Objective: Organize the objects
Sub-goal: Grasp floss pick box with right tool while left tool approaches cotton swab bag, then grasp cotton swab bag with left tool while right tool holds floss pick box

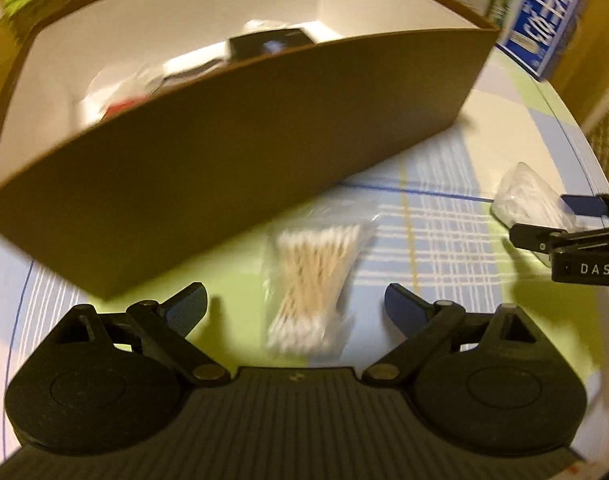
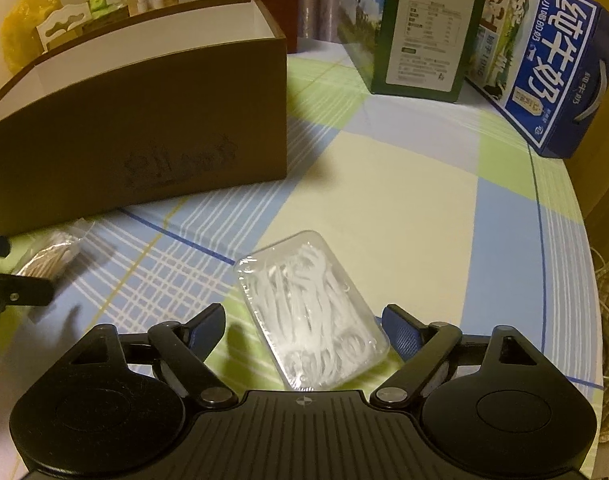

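Both spread wide beside the box [image 2: 136,120]: left gripper [image 1: 295,306] straddling swabs [image 1: 314,276], right gripper [image 2: 304,330] straddling floss picks [image 2: 312,320], ready to grab.

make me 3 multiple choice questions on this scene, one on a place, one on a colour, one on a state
1. Where does the bag of cotton swabs lie?
A. inside the brown box
B. on the tablecloth in front of the brown box
C. on the milk carton

2. What colour is the milk carton at the far right?
A. blue and white
B. red
C. black

3. How does the right gripper stand around the clear case of floss picks?
A. shut on it
B. open, a finger on either side
C. far away from it

Answers: 1 B, it rests on the cloth before the box wall; 2 A, blue panels with white writing; 3 B, gaps show beside the case.
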`<state>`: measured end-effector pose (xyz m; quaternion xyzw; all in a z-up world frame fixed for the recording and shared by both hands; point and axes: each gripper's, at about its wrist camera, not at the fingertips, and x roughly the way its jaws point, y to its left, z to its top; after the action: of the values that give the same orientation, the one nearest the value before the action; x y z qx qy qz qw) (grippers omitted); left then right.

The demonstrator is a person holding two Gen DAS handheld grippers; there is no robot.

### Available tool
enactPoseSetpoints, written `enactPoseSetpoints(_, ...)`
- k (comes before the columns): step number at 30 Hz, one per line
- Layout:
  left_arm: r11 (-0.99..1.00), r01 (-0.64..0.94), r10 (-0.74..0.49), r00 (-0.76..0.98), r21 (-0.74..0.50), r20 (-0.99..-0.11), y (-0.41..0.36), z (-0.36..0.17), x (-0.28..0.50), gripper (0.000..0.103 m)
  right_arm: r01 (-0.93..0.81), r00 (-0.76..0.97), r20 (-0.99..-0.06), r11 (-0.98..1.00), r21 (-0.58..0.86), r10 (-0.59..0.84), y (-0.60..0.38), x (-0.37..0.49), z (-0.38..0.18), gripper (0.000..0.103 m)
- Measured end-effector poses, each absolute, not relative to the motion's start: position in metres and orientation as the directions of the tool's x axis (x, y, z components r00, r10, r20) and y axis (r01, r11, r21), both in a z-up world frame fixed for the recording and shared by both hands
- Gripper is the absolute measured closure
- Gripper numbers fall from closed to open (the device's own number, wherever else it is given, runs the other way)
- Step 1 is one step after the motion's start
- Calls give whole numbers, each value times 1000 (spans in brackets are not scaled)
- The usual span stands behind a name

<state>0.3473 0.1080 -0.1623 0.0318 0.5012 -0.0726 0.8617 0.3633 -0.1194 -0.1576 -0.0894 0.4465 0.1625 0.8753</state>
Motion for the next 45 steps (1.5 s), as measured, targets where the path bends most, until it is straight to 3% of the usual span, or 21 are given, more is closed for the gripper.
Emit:
enactPoseSetpoints(3,984,175,-109,480,-27,-871,102,-165,355,17,-353,552,-809,935,-11,199,-119,364,-158,21)
enactPoseSetpoints(6,984,172,-117,472,-39,-874,98,-168,362,26,-351,554,-810,936,-16,194,-119,365,-158,33)
enactPoseSetpoints(11,987,156,-116,465,-47,-877,101,-172,359,58,-378,543,-810,926,-1,221,-116,361,-156,42)
enactPoseSetpoints(17,989,130,-123,453,-72,-883,112,-166,340,72,-436,490,-826,899,45,279,-101,342,-155,45)
enactPoseSetpoints(29,992,107,-99,350,-65,-932,116,-157,272,72,-560,355,-846,815,150,399,-67,276,-154,45)
enactPoseSetpoints(30,993,102,-98,348,-66,-933,116,-156,269,69,-568,347,-846,809,153,404,-66,273,-155,45)
enactPoseSetpoints(32,992,102,-101,347,-69,-932,114,-157,266,51,-575,346,-849,806,144,399,-63,270,-156,44)
enactPoseSetpoints(35,994,89,-95,350,-68,-932,111,-158,267,44,-574,349,-850,807,137,394,-61,272,-160,44)
enactPoseSetpoints(39,995,89,-83,361,-54,-929,108,-158,268,45,-588,365,-846,801,113,387,-57,273,-161,44)
enactPoseSetpoints(41,995,94,-62,370,-30,-927,105,-157,268,61,-591,363,-850,800,108,383,-54,273,-162,45)
enactPoseSetpoints(45,995,96,-43,386,-6,-921,102,-157,267,68,-592,367,-854,801,92,369,-50,272,-163,48)
